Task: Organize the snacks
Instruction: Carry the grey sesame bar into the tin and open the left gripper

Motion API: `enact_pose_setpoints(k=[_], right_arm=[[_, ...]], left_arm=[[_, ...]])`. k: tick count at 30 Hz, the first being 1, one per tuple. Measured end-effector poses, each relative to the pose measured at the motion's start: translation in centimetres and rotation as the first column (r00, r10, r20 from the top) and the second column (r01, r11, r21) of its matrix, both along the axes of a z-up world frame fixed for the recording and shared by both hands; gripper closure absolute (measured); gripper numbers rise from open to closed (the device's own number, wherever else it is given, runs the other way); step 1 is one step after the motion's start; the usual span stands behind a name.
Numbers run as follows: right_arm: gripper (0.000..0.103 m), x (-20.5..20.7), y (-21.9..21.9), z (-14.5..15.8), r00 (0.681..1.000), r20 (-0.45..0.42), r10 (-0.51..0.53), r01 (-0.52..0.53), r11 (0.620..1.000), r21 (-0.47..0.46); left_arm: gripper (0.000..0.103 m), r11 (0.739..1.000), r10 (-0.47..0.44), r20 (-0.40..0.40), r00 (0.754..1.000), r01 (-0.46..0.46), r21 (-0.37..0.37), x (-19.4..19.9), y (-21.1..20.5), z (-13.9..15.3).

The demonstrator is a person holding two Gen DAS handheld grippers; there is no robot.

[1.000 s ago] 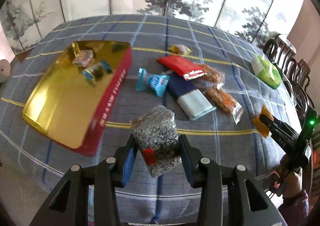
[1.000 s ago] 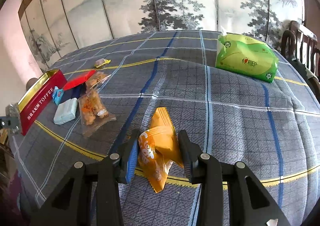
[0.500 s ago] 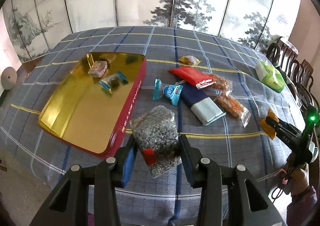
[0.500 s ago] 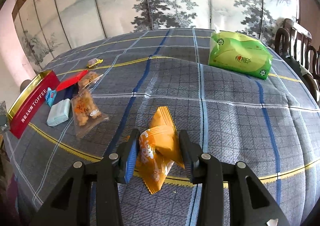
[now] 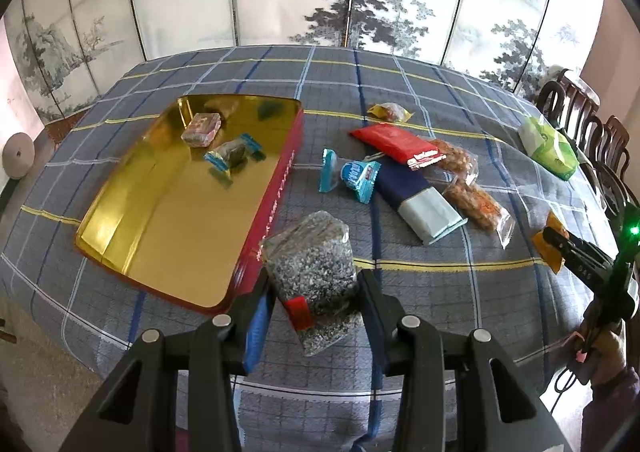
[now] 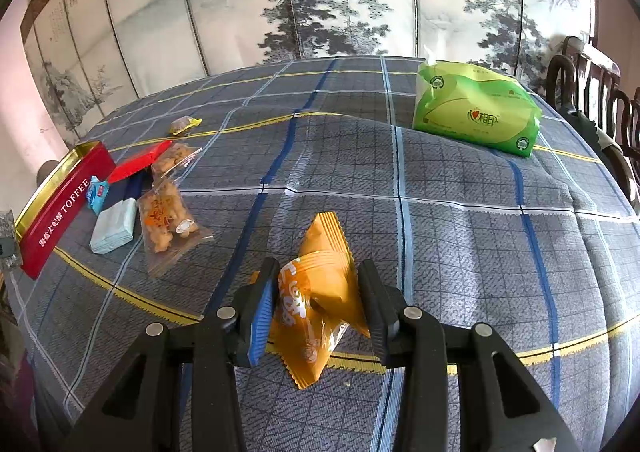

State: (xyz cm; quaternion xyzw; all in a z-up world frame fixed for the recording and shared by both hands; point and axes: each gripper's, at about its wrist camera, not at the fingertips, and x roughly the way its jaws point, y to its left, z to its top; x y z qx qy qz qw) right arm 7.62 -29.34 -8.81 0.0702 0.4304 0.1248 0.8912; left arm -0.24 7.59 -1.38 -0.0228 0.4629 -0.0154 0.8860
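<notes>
My left gripper (image 5: 314, 294) is shut on a clear packet of dark speckled snack (image 5: 312, 264) with a red label, held above the table beside the near right corner of the open gold-lined red tin (image 5: 168, 220). Two wrapped snacks (image 5: 216, 140) lie in the tin's far end. My right gripper (image 6: 316, 292) is shut on an orange snack packet (image 6: 316, 300), lifted just off the cloth; the same gripper (image 5: 556, 240) shows at the right edge of the left wrist view. Loose snacks lie mid-table: a blue packet (image 5: 352, 176), a red packet (image 5: 396, 144), a navy-and-pale bar (image 5: 420, 200) and clear bags of orange crackers (image 5: 476, 200).
A checked blue-grey cloth (image 6: 440, 192) covers the round table. A green tissue pack (image 6: 476, 112) sits at the far right, near dark wooden chairs (image 6: 592, 84). A small yellow-wrapped snack (image 6: 184, 125) lies farther back. A painted folding screen stands behind the table.
The left wrist view has pulled back and up, so the tin and the table sit farther away. The right gripper with its orange packet has barely moved.
</notes>
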Motion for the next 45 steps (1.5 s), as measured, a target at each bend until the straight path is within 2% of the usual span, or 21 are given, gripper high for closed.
enact_pose_setpoints(k=[16, 23, 34, 45], right_arm=[[0.065, 0.0, -0.1, 0.0, 1.000, -0.002, -0.006, 0.006, 1.000, -0.003], [0.065, -0.1, -0.1, 0.0, 1.000, -0.002, -0.009, 0.009, 1.000, -0.005], [0.065, 0.0, 0.0, 0.0, 1.000, -0.004, -0.010, 0.010, 1.000, -0.005], [0.063, -0.5, -0.8, -0.3, 1.000, -0.014, -0.025, 0.025, 1.000, -0.010]], left_arm=[[0.061, 0.997, 0.076, 0.041, 0.996, -0.076, 0.011, 0.9, 3.9, 1.2], [0.061, 0.989, 0.128, 0.081, 0.988, -0.133, 0.060, 2.3, 6.8, 1.8], [0.061, 0.975, 0.162, 0.072, 0.984, -0.170, 0.141, 5.7, 10.5, 0.3], [0.061, 0.966, 0.146, 0.046, 0.988, -0.152, 0.208, 8.9, 12.2, -1.5]])
